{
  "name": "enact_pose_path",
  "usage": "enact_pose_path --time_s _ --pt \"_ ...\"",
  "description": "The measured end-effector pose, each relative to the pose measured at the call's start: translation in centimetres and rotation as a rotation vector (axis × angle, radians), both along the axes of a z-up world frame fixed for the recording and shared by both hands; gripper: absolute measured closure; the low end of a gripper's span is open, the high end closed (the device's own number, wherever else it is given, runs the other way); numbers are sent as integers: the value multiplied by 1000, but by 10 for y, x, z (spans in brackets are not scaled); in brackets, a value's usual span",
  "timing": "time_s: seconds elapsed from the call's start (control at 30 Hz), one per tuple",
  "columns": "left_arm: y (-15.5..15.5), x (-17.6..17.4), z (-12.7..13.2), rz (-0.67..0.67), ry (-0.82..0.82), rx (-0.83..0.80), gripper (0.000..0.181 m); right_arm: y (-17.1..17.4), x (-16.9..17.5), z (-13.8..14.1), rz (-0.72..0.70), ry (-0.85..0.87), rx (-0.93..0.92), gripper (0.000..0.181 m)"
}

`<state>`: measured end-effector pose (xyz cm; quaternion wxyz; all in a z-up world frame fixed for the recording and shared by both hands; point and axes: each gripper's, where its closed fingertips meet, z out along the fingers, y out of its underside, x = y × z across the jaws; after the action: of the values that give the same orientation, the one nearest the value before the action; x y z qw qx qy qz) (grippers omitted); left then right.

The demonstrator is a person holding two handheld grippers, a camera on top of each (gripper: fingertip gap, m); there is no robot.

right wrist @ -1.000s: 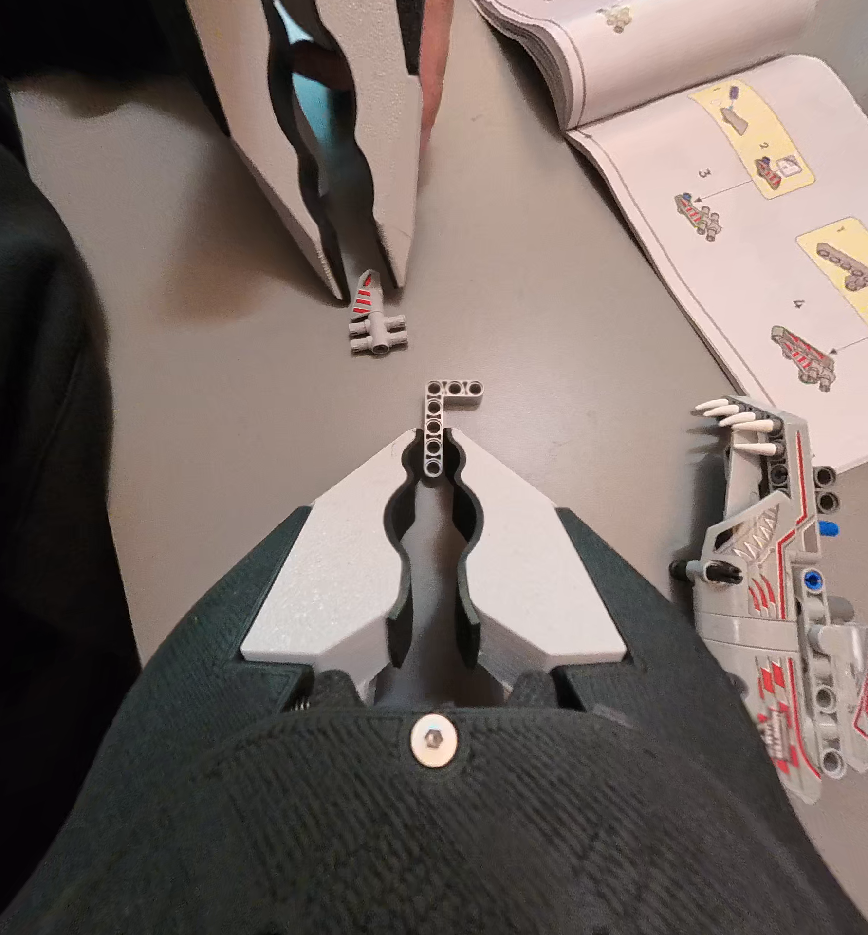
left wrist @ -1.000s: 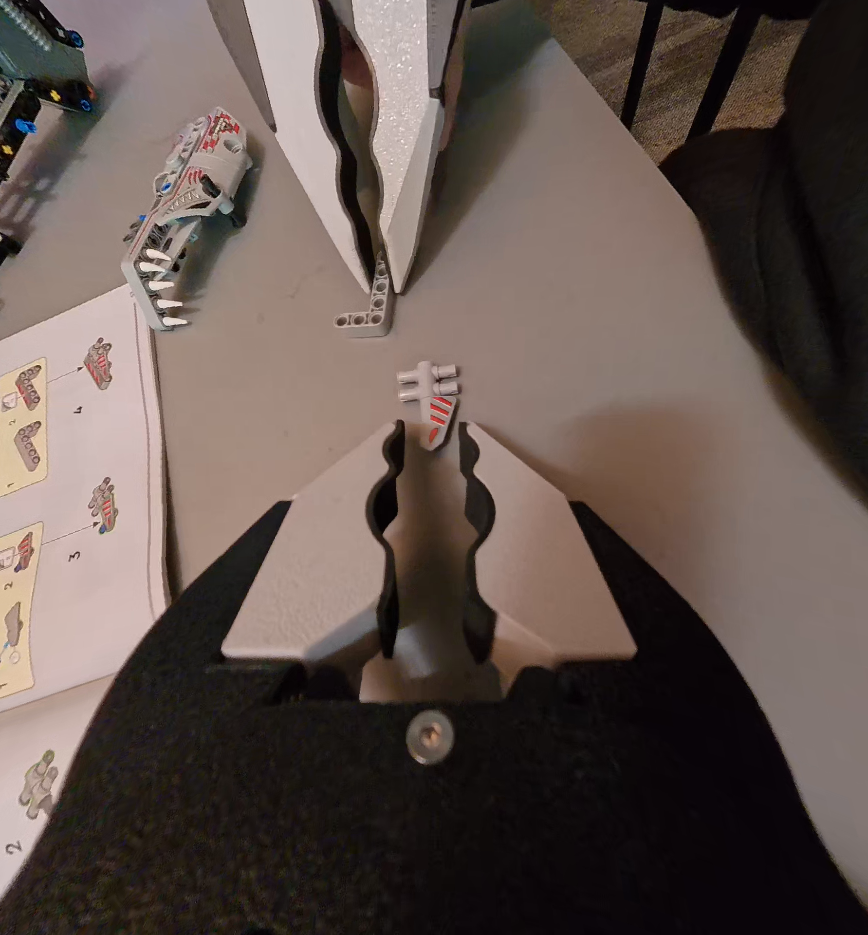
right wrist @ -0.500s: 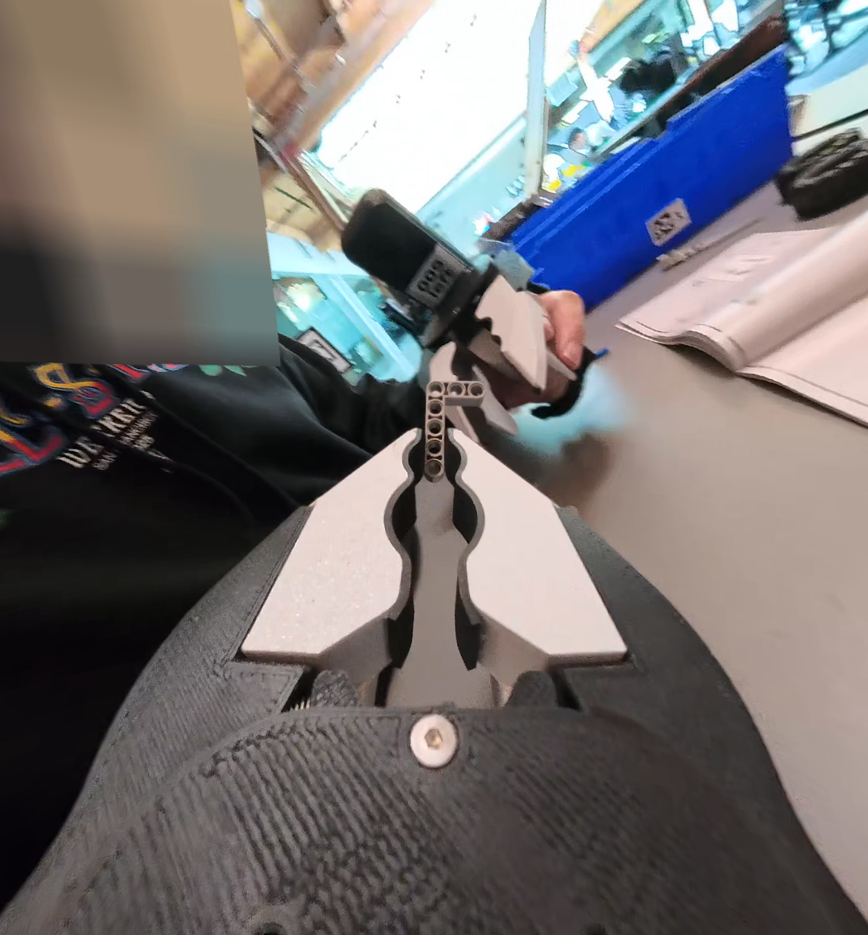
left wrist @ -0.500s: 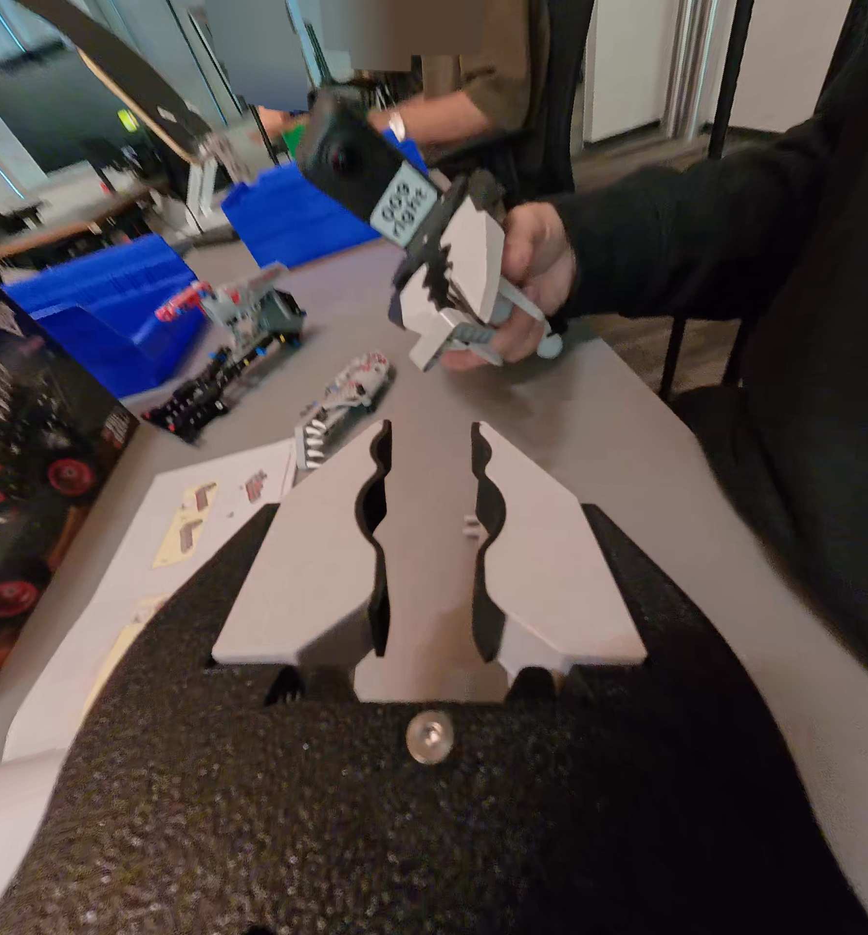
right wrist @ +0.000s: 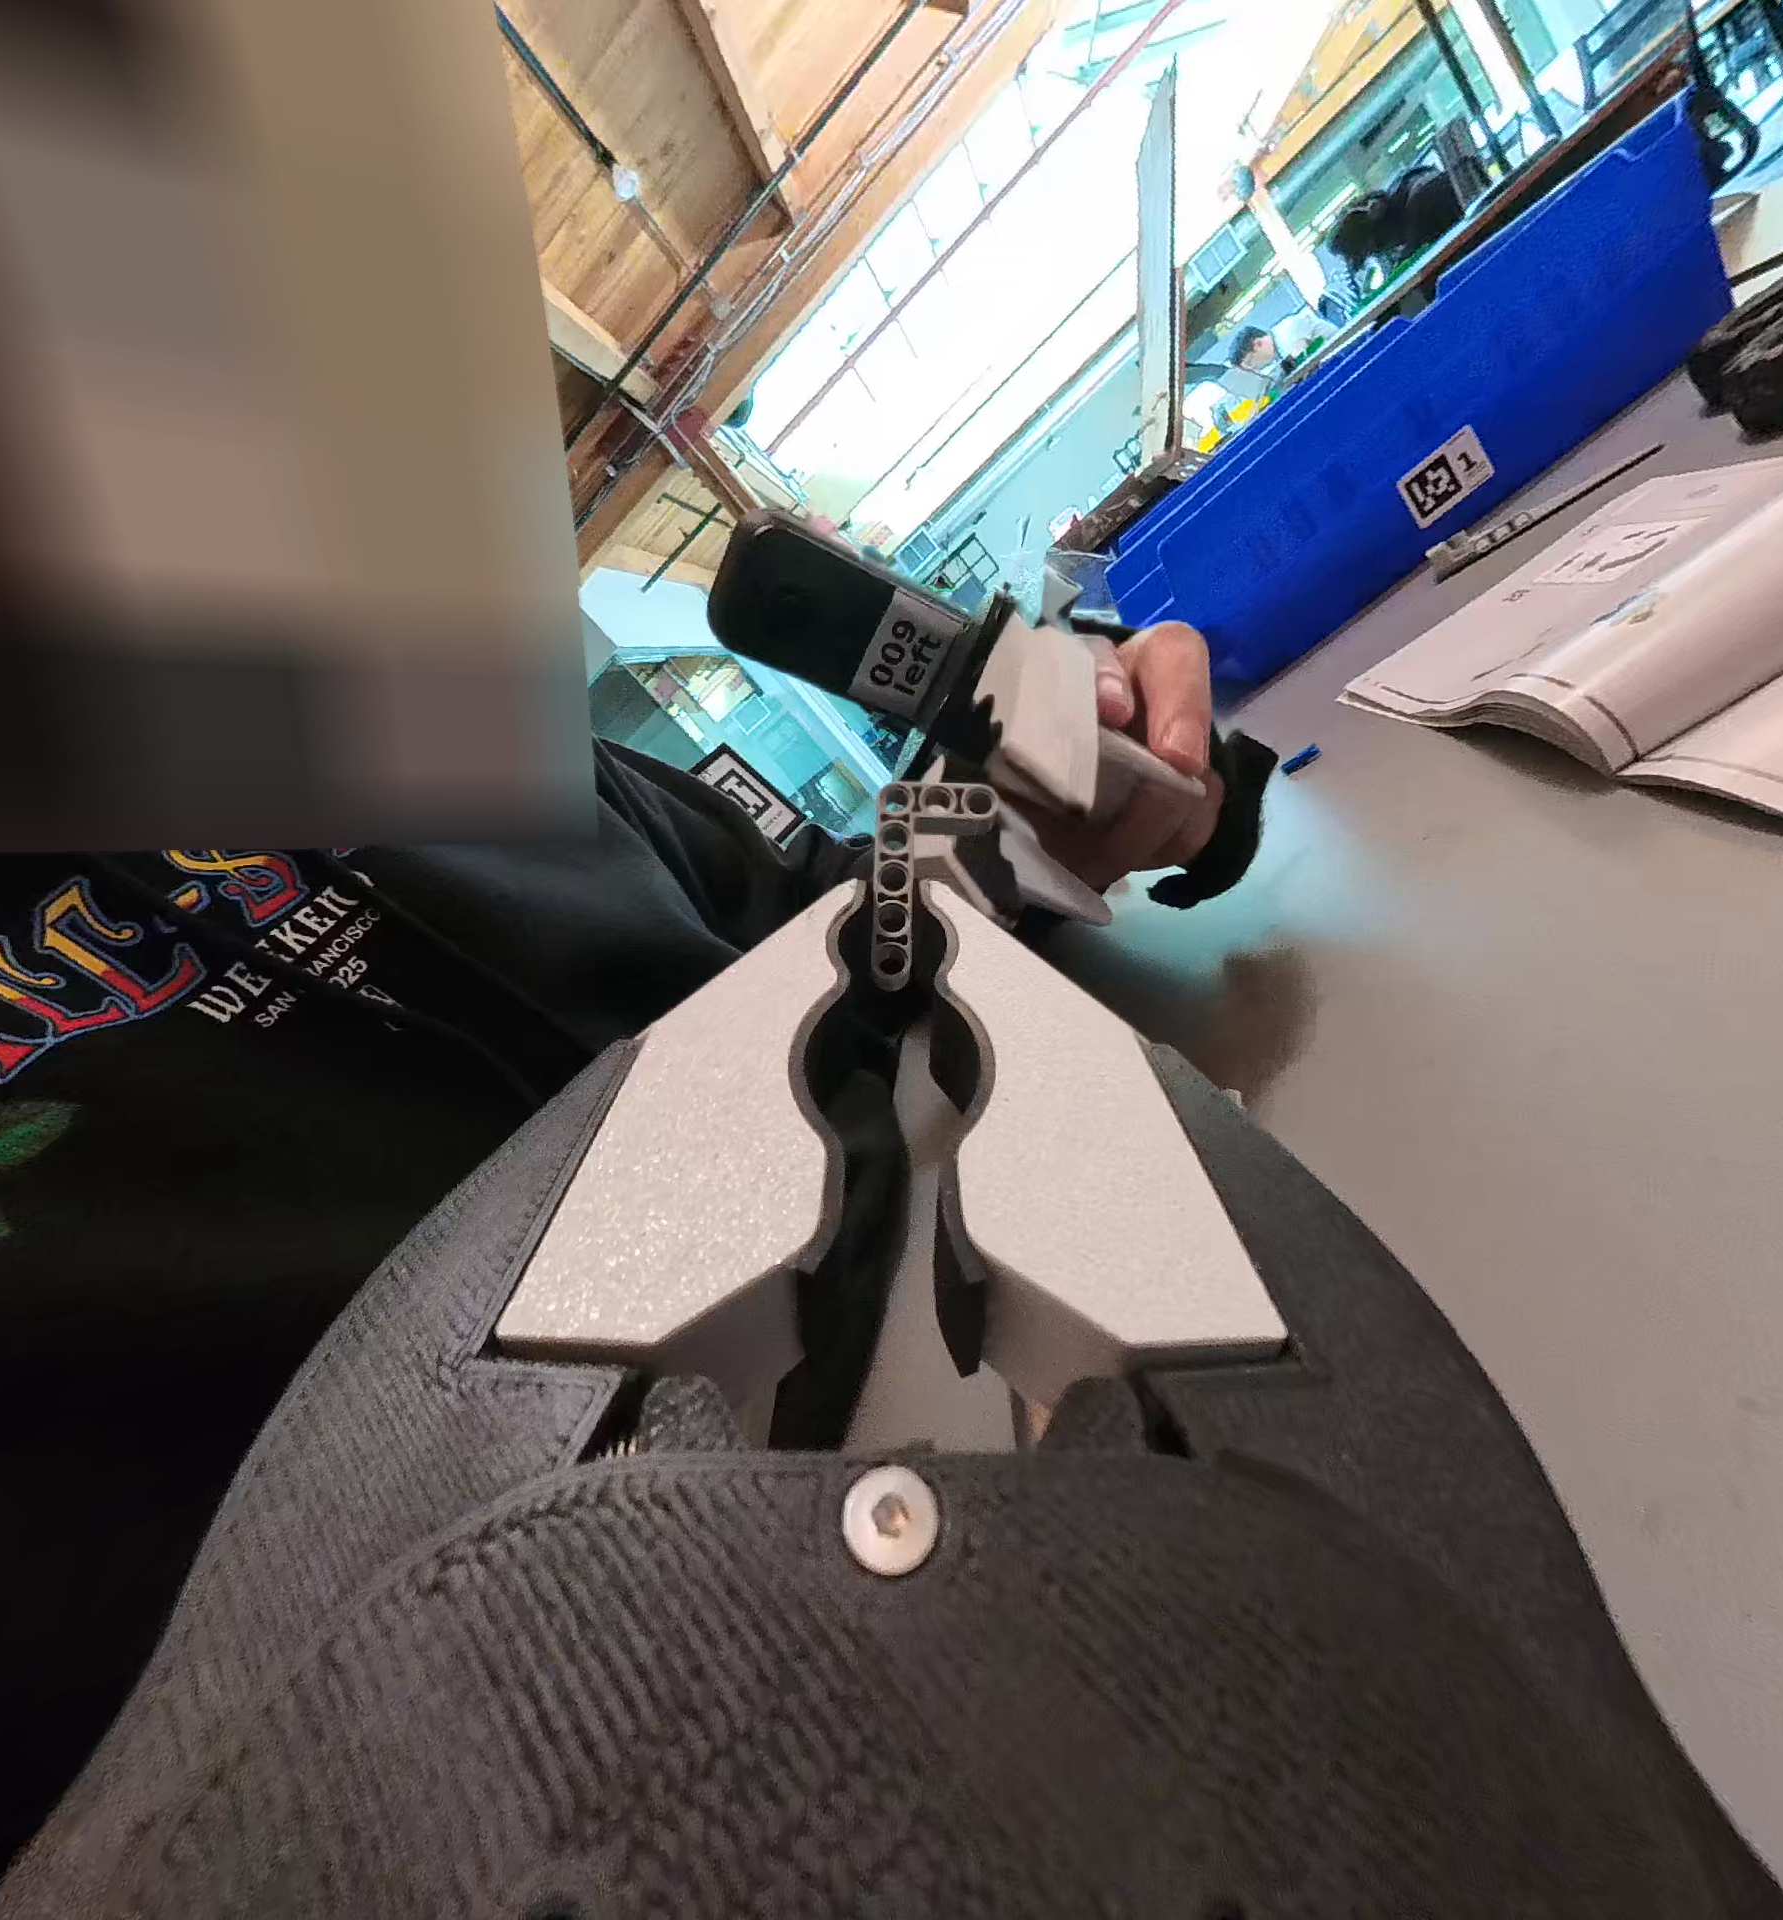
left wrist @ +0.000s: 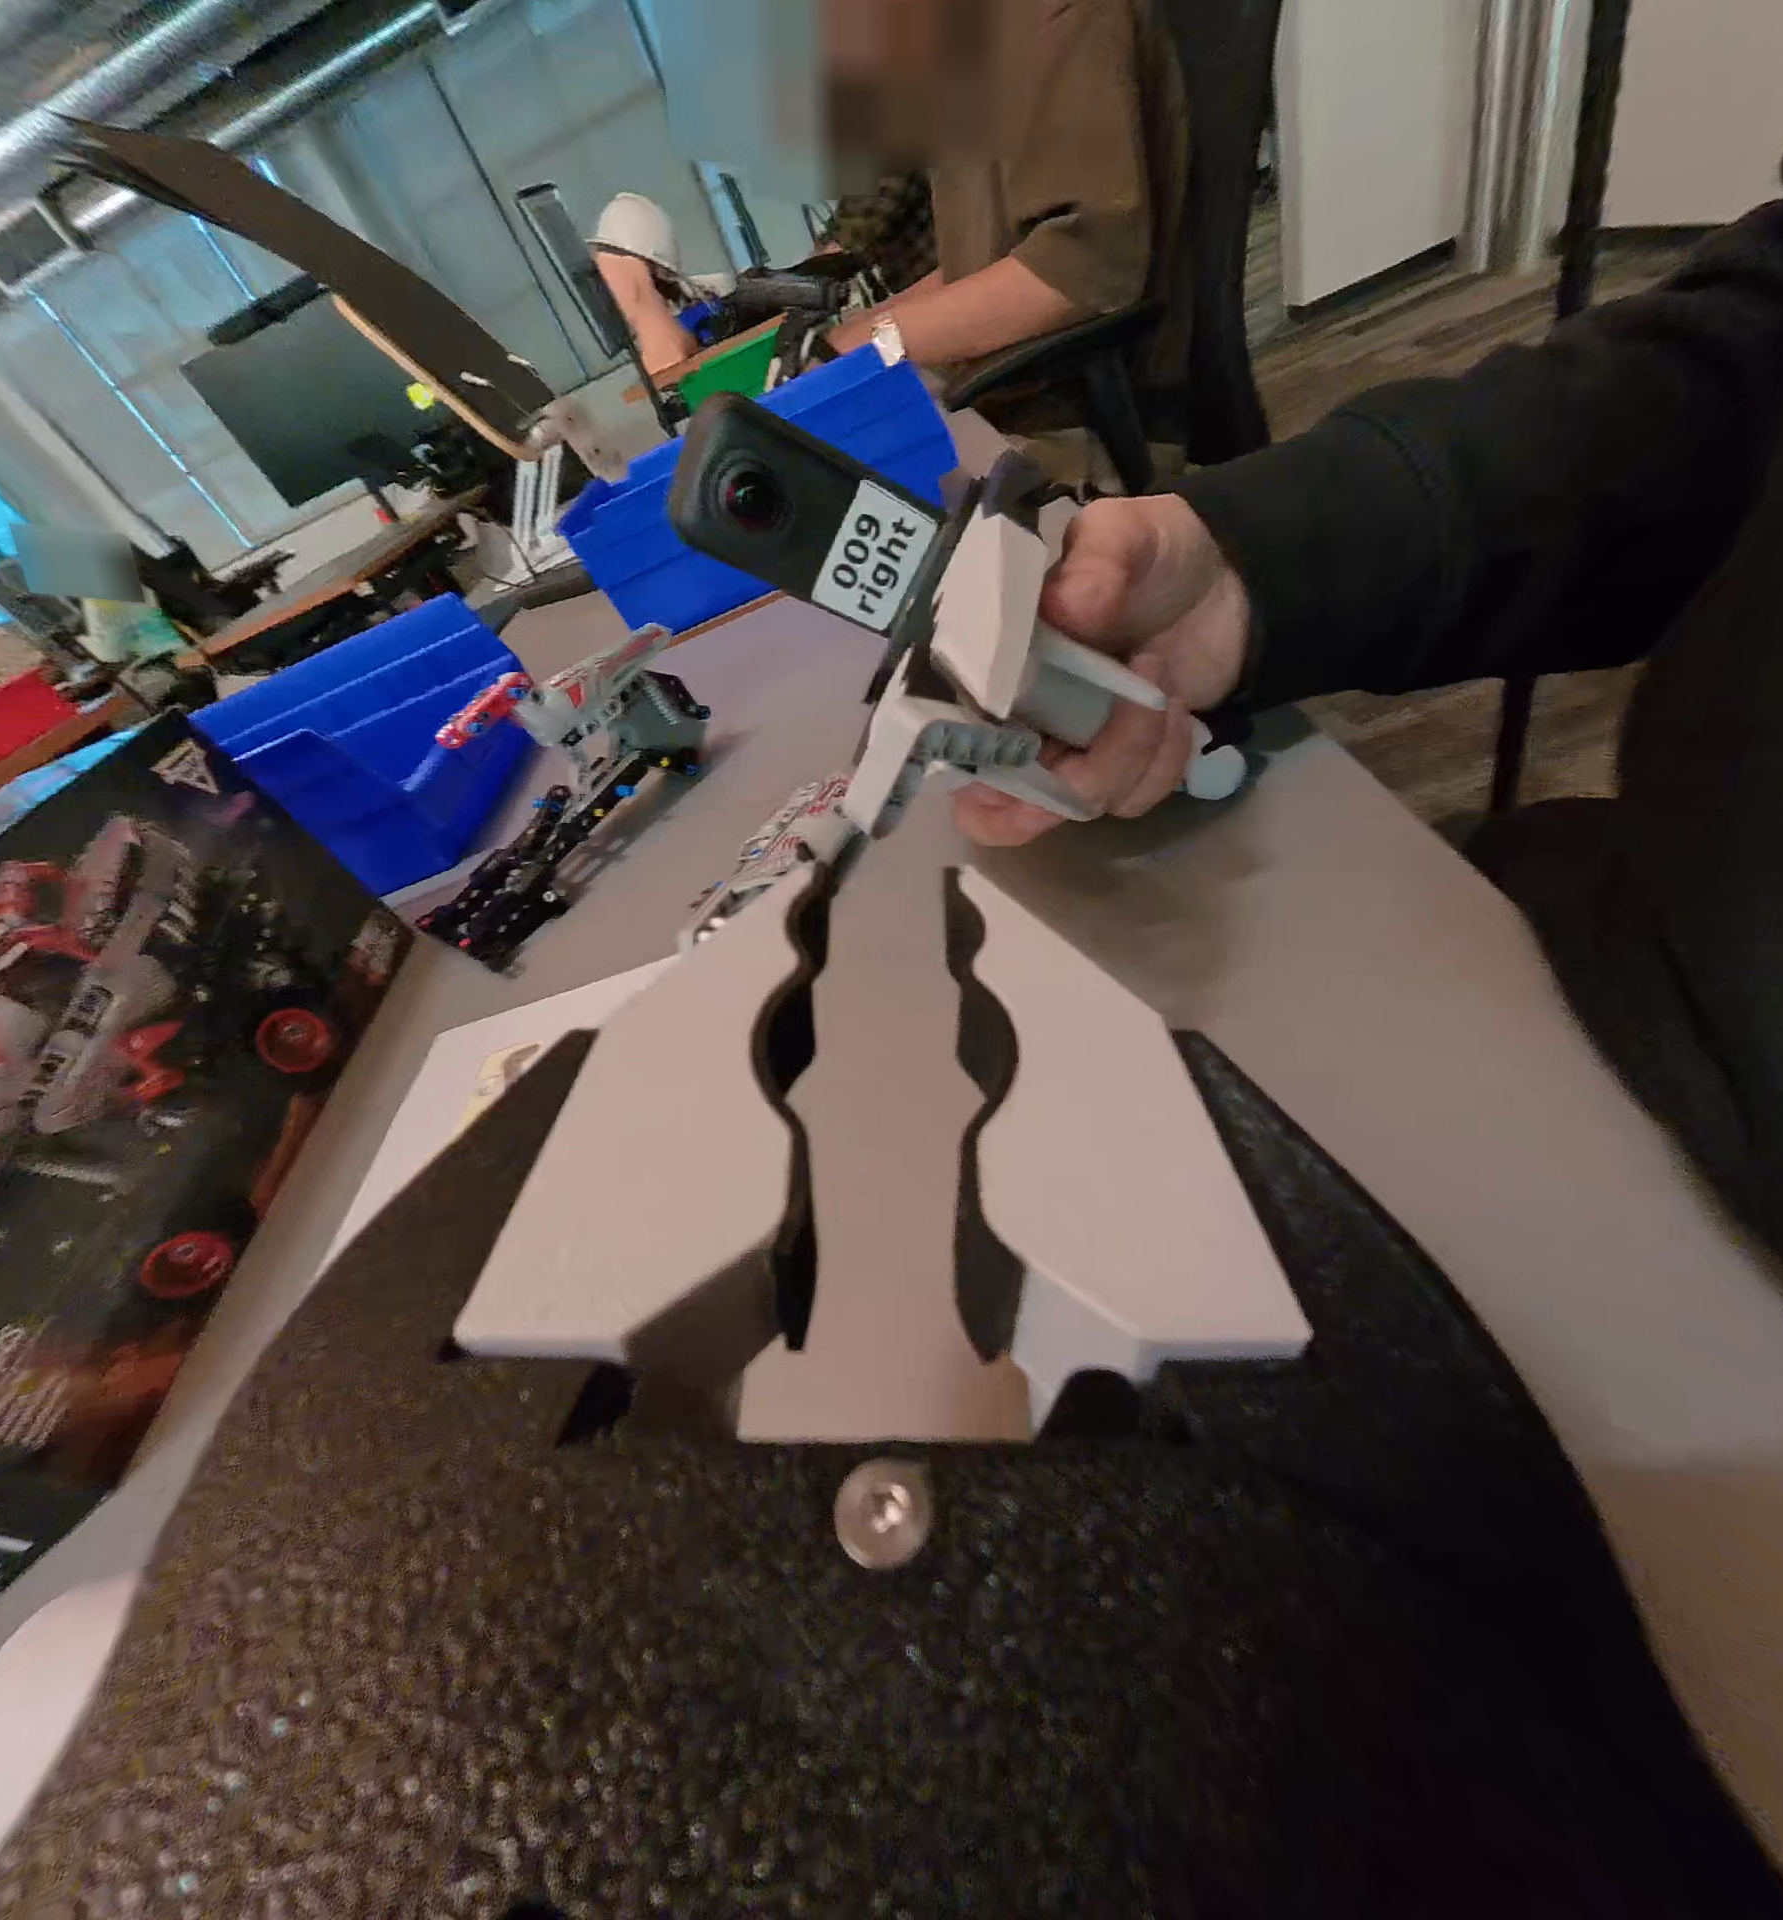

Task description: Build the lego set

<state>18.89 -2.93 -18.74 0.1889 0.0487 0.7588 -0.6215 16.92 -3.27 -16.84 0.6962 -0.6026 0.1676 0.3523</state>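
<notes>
Right tool (right wrist: 892,902) grips grey L-beam (right wrist: 899,873) aloft.

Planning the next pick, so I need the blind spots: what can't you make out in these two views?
- Toothed grey assembly: left wrist view, mostly behind the left gripper fingers, blurred.
- Instruction booklet: right wrist view, cut by the right edge, pages too oblique.
- L-shaped beam: lower end buried between the right gripper fingers.
- Table below both grippers: hidden by their bodies.
</notes>
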Motion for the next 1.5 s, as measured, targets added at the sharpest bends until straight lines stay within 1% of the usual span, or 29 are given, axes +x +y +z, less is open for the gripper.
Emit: enact_pose_path --time_s 0.03,0.13,0.23,0.33,0.47,0.57,0.63,0.83,0.93,1.0,1.07,1.13,1.2,1.27,1.33,1.43,1.5 --pt "0 1 -1 4 -9 4 158 1 2 -1 -8 4 -8 176" --pt "0 5 -3 38 -58 23 155 4 1 -5 -2 12 -31 176" --pt "-5 2 -2 44 -116 32 159 8 1 -11 1 11 -77 176" --pt "-6 5 -2 92 -192 54 171 8 3 -10 -4 21 -69 176" --pt "-5 9 -1 121 -231 67 171 8 5 -11 -21 17 -71 176" --pt "-2 16 1 174 -258 54 166 5 9 -8 -45 25 -50 176" --pt "-1 17 2 187 -284 64 173 5 11 -7 -55 33 -42 176" --pt "1 18 6 213 -310 73 174 3 14 -7 -71 44 -34 175" --pt "4 24 3 250 -276 110 174 3 20 -8 -127 18 -49 175" --pt "7 29 -2 273 -265 159 174 1 24 -9 -177 -36 -78 167" --pt "12 36 -10 314 -244 229 174 -3 32 -12 -269 -148 -153 165" --pt "15 39 -19 326 -212 287 174 -6 43 -14 -383 -290 -257 158" --pt "18 43 -28 348 -168 337 174 -6 45 -17 -432 -412 -354 153" --pt "18 45 -33 360 -139 356 174 -3 44 -25 -435 -498 -440 153" --pt "18 45 -37 355 -98 369 174 0 42 -33 -423 -539 -493 155" --pt "18 45 -42 357 -9 361 174 5 38 -43 -379 -522 -516 159" --pt "18 45 -45 358 47 358 174 6 40 -46 -389 -530 -532 163"
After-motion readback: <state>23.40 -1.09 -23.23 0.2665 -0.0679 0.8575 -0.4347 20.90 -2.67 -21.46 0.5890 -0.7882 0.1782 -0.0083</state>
